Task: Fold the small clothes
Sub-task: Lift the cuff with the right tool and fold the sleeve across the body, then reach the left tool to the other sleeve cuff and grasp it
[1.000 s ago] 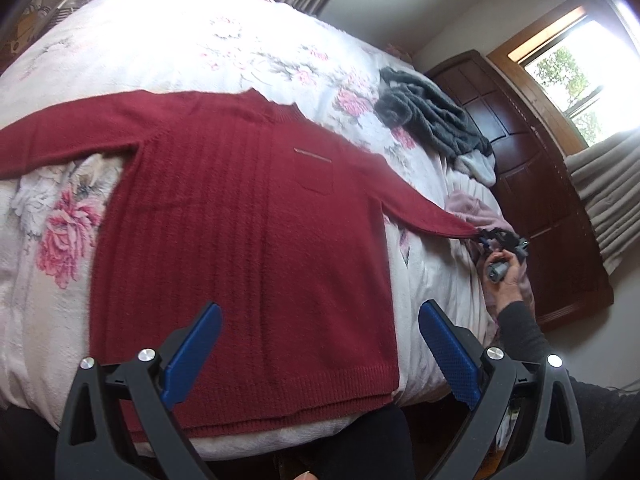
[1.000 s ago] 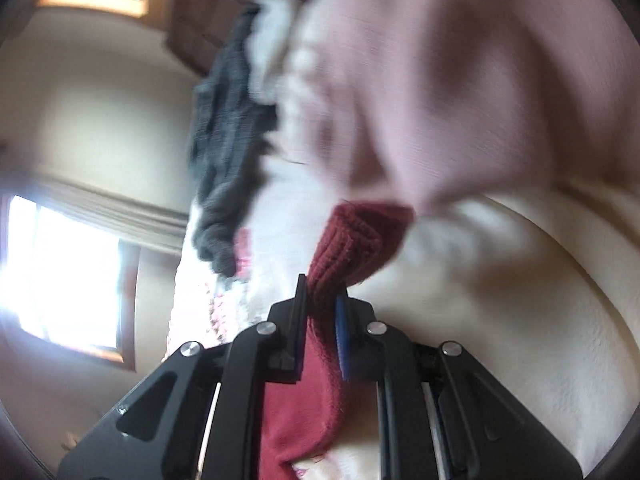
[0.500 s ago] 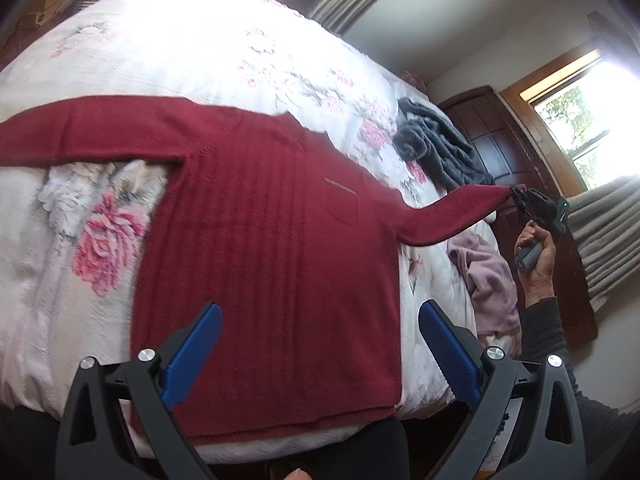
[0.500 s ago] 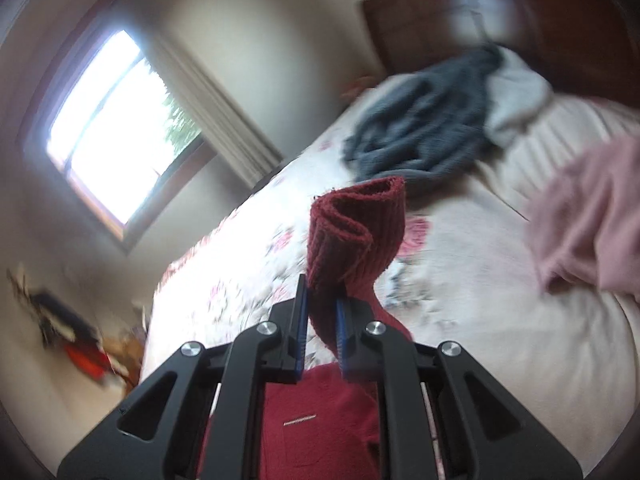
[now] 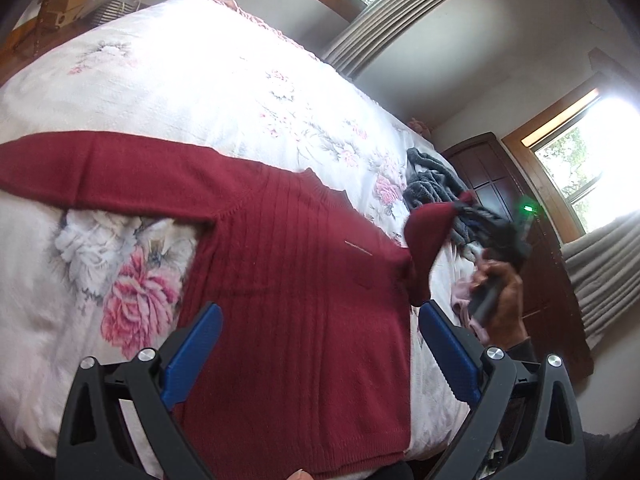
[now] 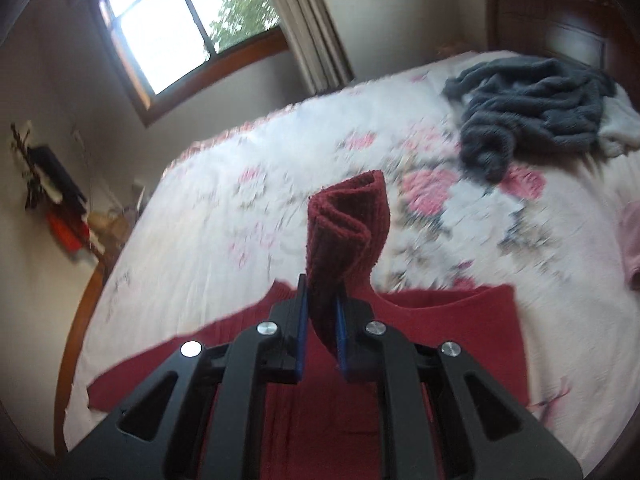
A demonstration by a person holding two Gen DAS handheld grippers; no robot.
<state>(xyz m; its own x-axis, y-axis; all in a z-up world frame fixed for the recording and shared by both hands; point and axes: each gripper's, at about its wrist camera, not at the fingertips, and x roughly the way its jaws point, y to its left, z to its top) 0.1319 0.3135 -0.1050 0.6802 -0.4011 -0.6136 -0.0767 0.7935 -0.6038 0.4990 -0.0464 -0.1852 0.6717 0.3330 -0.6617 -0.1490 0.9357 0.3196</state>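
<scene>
Item: red knit sweater (image 5: 288,280), flat on floral bedspread (image 5: 180,80), body face-up, hem toward near bed edge.

Left sleeve (image 5: 92,168): laid out straight, untouched.

Right sleeve cuff (image 6: 346,224): pinched between closed jaws of right gripper (image 6: 320,316), bunched in a double fold. Change vs 1 s ago: cuff was low at the bed's edge; 0.5 s ago lifted clear; now carried inward, hanging just beside the sweater's right shoulder, sleeve arching off the bed.

Left gripper (image 5: 320,352): jaws wide apart, holding nothing, hovers over lower body of sweater.

Nearby: gray garment (image 6: 532,104) crumpled at far side; pink garment (image 6: 632,236) at the right edge. Both well apart from sweater.

Reading: sleeve-fold step under way, approx. early in task. Next prob. lay cuff across chest, then let go. Risk: bunched cuff may land twisted; smoothing likely needed.
</scene>
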